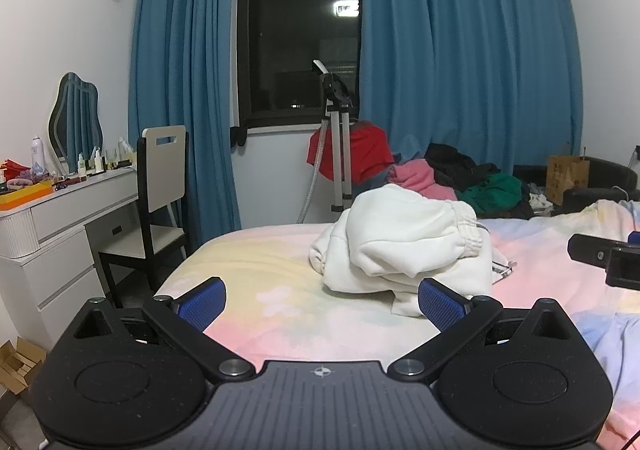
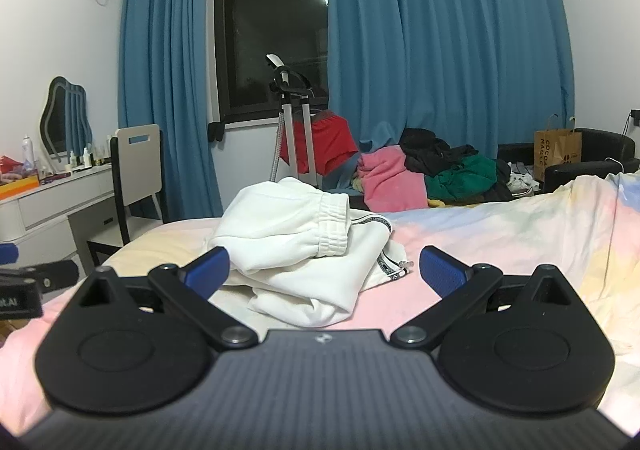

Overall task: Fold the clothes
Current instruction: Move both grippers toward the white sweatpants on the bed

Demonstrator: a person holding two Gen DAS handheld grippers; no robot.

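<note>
the white sweatpants [image 1: 404, 250] lie bunched on the pastel bed sheet [image 1: 256, 290], elastic waistband [image 2: 332, 226] turned toward the right side of the bed; the heap's long axis runs roughly left to right. the left gripper [image 1: 320, 300] hovers level just before the pile, fingers [image 1: 202, 302] spread wide, holding nothing. the right gripper [image 2: 324, 270] sits level beside it, likewise wide and empty, the pile between its fingers [image 2: 442, 270].

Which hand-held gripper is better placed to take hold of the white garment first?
Probably the right hand-held gripper: it is open with the white garment centred between its fingers. For the left hand-held gripper, also open, the garment sits off toward its right finger.
</note>
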